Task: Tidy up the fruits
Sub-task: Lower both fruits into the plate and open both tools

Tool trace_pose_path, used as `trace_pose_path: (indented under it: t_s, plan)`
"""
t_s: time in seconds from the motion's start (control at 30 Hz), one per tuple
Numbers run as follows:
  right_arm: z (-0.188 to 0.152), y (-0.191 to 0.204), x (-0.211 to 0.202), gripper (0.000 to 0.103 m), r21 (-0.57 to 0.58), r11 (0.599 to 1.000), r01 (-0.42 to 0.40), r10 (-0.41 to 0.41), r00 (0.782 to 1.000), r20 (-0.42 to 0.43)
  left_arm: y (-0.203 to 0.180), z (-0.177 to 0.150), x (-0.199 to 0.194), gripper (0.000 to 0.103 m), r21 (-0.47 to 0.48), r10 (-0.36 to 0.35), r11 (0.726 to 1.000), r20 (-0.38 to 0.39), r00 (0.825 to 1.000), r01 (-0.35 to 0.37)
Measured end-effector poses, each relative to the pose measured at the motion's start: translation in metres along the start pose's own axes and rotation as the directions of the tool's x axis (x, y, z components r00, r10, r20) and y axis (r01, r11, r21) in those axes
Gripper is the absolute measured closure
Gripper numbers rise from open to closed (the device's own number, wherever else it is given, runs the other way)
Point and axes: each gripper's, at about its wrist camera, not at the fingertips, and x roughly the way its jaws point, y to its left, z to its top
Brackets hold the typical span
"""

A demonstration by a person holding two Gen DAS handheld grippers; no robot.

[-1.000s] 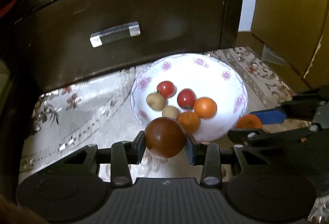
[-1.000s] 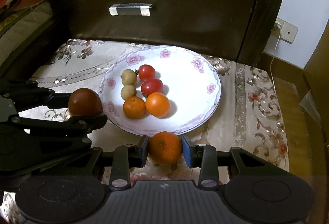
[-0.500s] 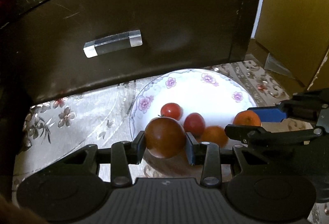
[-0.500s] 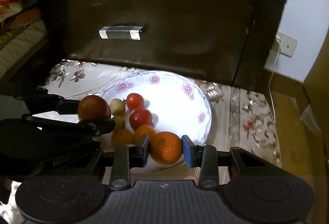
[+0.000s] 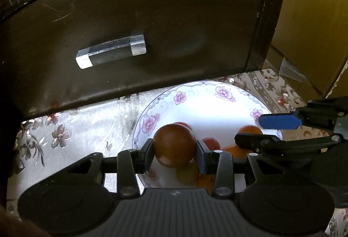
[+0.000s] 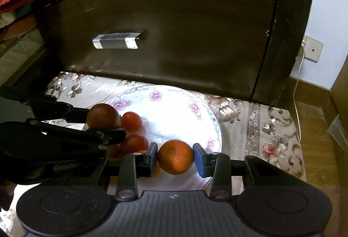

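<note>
1. The floral plate (image 5: 219,93) is seen on the patterned cloth (image 5: 71,119), its far rim tucked just under the lower edge of the dark drawer front (image 5: 152,26) — no free room is left behind it.
2. Open cloth is seen left of the plate; on the right, cloth runs to a wooden floor (image 6: 315,119) and a wall socket (image 6: 312,48).
3. The left tool (image 5: 175,151) is seen over the plate's near-left rim with its jaws opening; a dark red tomato (image 5: 174,144) sits between the pads, both still touching it.
4. The right tool (image 6: 175,159) is seen over the plate's near rim, jaws opening too; an orange (image 6: 175,156) is between the pads, with a slight gap seen at each side.
5. Both fruits are round — no long axis or heading can be told.
6. Small red tomatoes (image 6: 131,120) and other fruit are bunched on the plate's left half; its right half is bare.
</note>
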Motion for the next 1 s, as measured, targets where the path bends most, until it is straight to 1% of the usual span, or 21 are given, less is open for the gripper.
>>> trace_pose_path:
  t_s: [0.27,0.33,0.47,0.53,0.67,0.8,0.9,1.0]
  plan:
    - [-0.001,-0.001,-0.001,0.061,0.001,1.0,0.004,-0.004,1.0,-0.001,-0.001,0.002,-0.002,0.056,0.01,0.005,1.0,-0.008,1.0,-0.005]
    - [-0.001,-0.003,-0.002,0.057,0.008,1.0,0.014,-0.014,1.0,0.001,-0.002,0.004,-0.002,0.053,0.014,0.006,1.0,0.0,1.0,-0.006]
    - [-0.001,-0.01,-0.006,0.056,0.029,0.999,0.014,-0.015,1.0,0.01,-0.001,0.005,-0.006,0.051,0.012,0.01,1.0,0.011,1.0,-0.01]
    - [-0.001,-0.01,-0.008,0.053,0.03,0.999,0.015,-0.015,1.0,0.016,0.0,0.005,-0.01,0.05,0.008,0.014,1.0,0.015,1.0,-0.014]
    - [-0.001,-0.01,-0.013,0.053,0.033,0.999,0.013,-0.014,1.0,0.027,0.004,0.003,-0.02,0.048,-0.009,0.022,1.0,0.031,0.999,-0.022]
    - [0.0,-0.011,-0.02,0.053,0.046,0.999,0.017,-0.018,0.999,0.039,0.007,-0.002,-0.029,0.035,-0.032,0.047,0.998,0.045,0.998,-0.046]
    - [-0.002,-0.013,-0.024,0.053,0.056,0.998,0.032,-0.034,0.999,0.038,0.008,-0.008,-0.036,0.031,-0.056,0.072,0.996,0.053,0.996,-0.069]
    - [-0.006,-0.013,-0.03,0.053,0.069,0.997,0.045,-0.048,0.998,0.036,0.007,-0.018,-0.045,0.024,-0.086,0.09,0.993,0.053,0.995,-0.085]
